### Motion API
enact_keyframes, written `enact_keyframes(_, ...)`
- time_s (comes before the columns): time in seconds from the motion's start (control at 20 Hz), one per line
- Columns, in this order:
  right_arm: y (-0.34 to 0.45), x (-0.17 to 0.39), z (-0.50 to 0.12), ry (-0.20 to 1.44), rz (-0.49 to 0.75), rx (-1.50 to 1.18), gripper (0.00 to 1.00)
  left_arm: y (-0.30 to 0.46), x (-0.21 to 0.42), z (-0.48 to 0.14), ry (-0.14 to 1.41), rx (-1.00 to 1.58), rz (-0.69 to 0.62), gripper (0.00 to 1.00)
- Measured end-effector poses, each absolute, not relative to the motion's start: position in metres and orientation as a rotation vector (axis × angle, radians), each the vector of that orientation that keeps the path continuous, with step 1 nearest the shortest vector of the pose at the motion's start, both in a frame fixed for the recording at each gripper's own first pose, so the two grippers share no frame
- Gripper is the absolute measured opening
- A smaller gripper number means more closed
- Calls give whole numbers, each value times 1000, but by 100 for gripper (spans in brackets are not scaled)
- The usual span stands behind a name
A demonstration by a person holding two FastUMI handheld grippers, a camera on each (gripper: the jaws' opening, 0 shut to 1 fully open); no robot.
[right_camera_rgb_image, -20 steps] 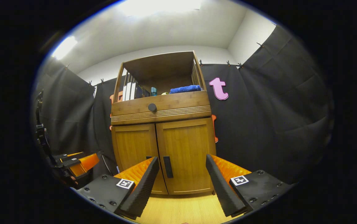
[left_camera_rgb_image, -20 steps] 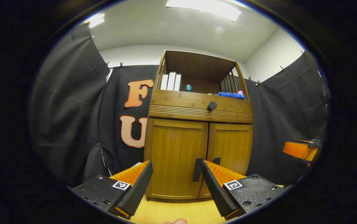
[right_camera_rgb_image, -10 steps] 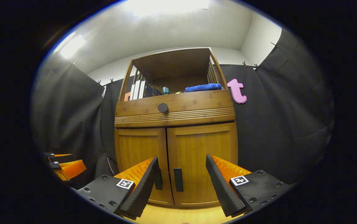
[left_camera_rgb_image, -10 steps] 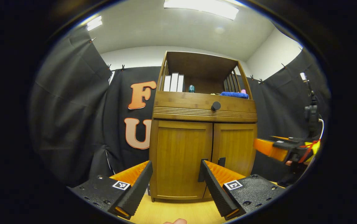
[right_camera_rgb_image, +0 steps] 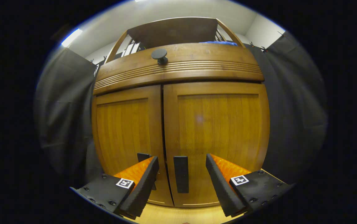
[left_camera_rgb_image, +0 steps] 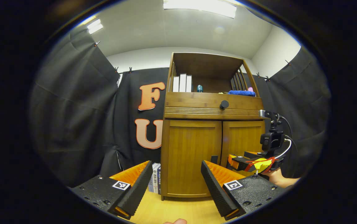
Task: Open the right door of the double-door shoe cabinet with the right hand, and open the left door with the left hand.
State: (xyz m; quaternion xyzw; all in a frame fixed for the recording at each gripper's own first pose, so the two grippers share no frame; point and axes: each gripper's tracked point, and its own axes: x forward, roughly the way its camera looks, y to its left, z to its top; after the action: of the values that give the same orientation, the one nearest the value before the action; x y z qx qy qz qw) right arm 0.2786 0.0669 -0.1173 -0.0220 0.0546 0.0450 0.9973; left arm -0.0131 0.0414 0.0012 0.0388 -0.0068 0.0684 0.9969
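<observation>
The right gripper (right_camera_rgb_image: 181, 183) is wide open & holds nothing, w/ the right door (right_camera_rgb_image: 215, 137) handle (right_camera_rgb_image: 181, 178) between its fingers, maybe not touching yet. The left gripper (left_camera_rgb_image: 175, 188) is wide open too, back from the shoe cabinet (left_camera_rgb_image: 211, 149). Both doors are shut.

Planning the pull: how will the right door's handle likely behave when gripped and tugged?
The right door handle looks like a rigid upright bar, so it probably won't flex. Its flat, smooth faces may slip between the right gripper fingers. The closed right door should swing on side hinges.
</observation>
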Motion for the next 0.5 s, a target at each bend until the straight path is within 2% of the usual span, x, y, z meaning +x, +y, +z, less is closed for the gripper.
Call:
enact_keyframes(0.05, 63, 282, -124, 115, 79, -41, 89, 43, -16, -1, -11, 80, 143, 94)
enact_keyframes(0.1, 59, 288, -134, 129, 70, -43, 89, 44, -16, -2, -7, 79, 147, 91)
enact_keyframes(0.3, 57, 309, -148, 147, 41, -57, 89, 46, -16, -12, 15, 56, 152, 94)
enact_keyframes(0.35, 54, 313, -153, 152, 33, -66, 93, 45, -13, -14, 20, 54, 151, 94)
enact_keyframes(0.4, 52, 317, -159, 164, 27, -69, 93, 45, -12, -16, 22, 54, 151, 92)
enact_keyframes(0.5, 52, 325, -170, 194, 21, -61, 83, 44, -8, -16, 20, 56, 148, 94)
